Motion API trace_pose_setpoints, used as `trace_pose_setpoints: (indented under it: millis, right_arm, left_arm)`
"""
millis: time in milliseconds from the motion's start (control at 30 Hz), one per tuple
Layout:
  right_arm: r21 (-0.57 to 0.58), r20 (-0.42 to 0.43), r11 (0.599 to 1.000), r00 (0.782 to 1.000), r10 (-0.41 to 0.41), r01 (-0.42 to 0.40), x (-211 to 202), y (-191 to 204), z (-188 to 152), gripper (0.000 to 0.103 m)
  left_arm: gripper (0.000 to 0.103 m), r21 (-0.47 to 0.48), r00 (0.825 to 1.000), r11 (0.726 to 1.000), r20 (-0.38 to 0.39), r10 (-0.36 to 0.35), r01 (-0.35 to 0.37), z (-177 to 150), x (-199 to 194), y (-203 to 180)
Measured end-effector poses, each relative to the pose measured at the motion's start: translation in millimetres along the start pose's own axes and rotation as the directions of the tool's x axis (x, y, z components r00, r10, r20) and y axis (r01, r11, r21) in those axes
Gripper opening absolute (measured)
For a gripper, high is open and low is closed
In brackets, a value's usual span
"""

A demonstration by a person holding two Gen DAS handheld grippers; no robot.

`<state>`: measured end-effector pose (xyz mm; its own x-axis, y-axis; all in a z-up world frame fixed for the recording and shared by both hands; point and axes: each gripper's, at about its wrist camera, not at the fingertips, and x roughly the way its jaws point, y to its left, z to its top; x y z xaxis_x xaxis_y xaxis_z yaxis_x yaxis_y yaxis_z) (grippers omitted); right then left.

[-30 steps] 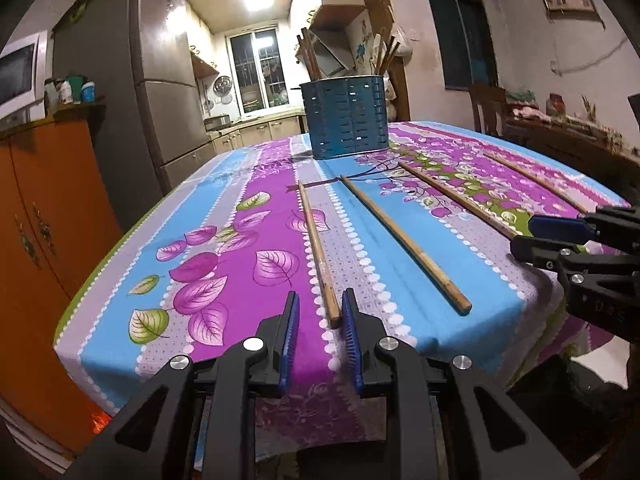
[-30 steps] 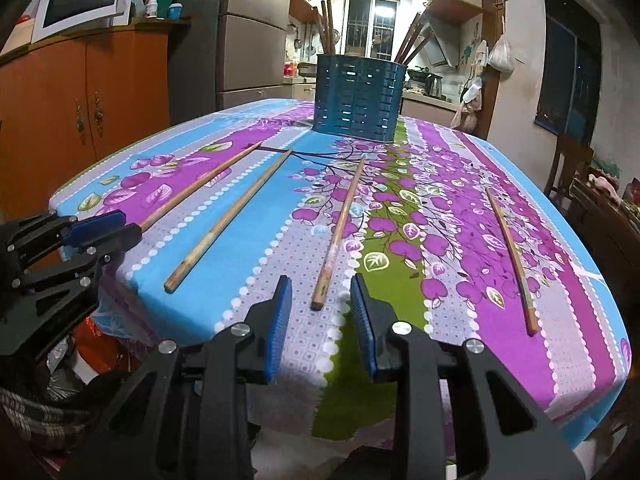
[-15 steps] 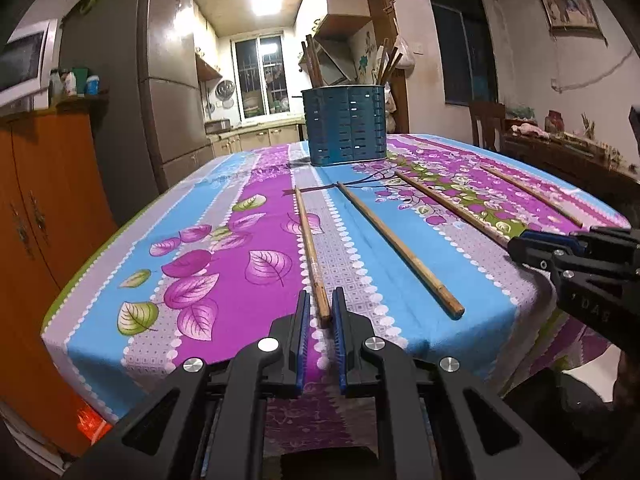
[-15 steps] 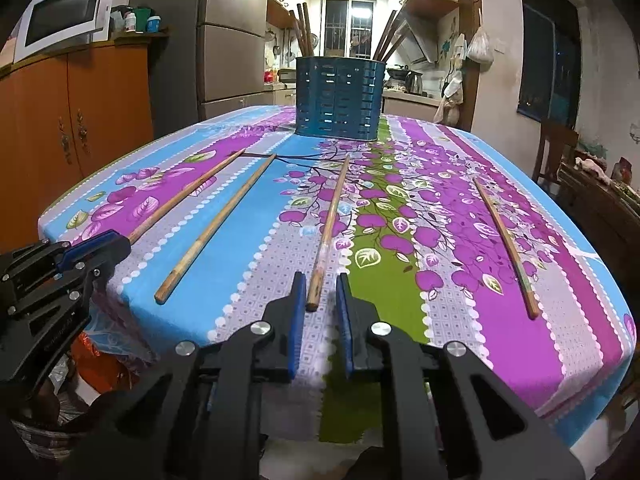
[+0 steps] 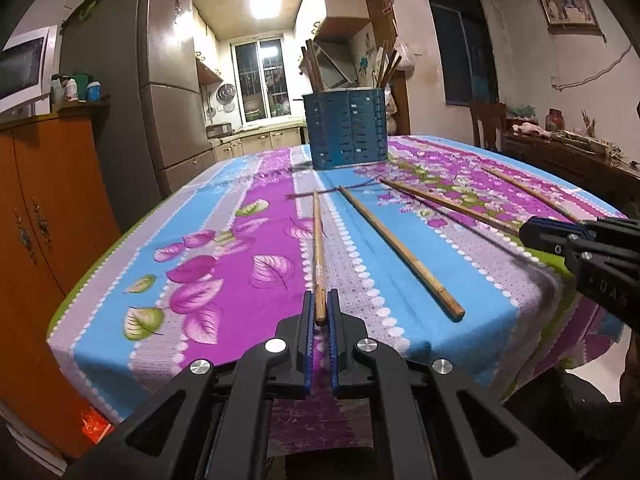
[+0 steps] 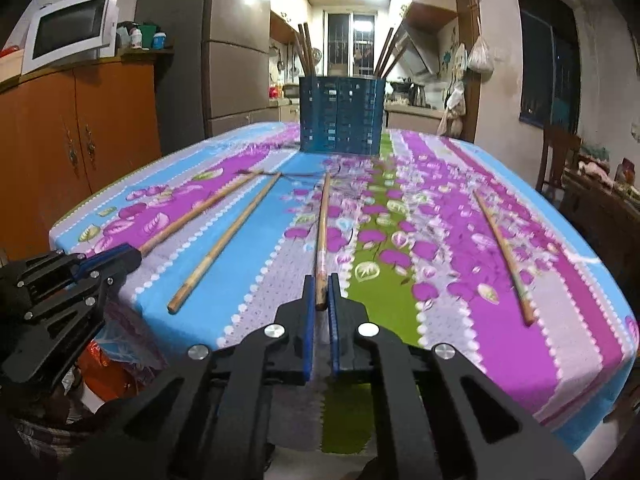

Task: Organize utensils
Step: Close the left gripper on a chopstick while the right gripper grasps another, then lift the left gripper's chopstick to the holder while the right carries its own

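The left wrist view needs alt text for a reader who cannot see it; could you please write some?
The left gripper is shut on the near end of a chopstick lying on a floral tablecloth. Three more chopsticks lie to its right, and a blue utensil holder stands behind.

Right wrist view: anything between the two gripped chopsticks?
Yes. One loose chopstick lies on the tablecloth between the left gripper's chopstick and the right gripper's chopstick; right wrist view shows it.
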<state>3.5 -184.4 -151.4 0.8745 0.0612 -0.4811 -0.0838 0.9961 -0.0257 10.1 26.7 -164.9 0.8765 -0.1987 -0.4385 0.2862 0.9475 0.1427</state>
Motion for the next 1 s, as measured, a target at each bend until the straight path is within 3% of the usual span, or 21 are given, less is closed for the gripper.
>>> trace_pose_setpoints:
  millis: [300, 667, 1000]
  right_arm:
    - [-0.083, 0.137, 0.996, 0.991, -0.011, 0.023, -34.8, 2.5, 19.4, 0.005]
    - [-0.177, 0.299, 0.981, 0.954, -0.022, 0.078, -53.4, 10.3, 47.1, 0.005]
    - [-0.127, 0.345, 0.992, 0.937, 0.057, -0.013, -53.1, -10.7, 108.4, 0.005]
  left_arm:
    - [0.007, 0.012, 0.997, 1.000, 0.078, 0.028, -0.029, 17.9, -29.7, 17.7]
    - [0.007, 0.028, 0.985, 0.999, 0.170, -0.022, 0.018, 60.0, -49.3, 23.2]
    - [0.007, -0.026, 0.982, 0.996, 0.171, -0.078, 0.084, 110.2, -42.7, 48.5]
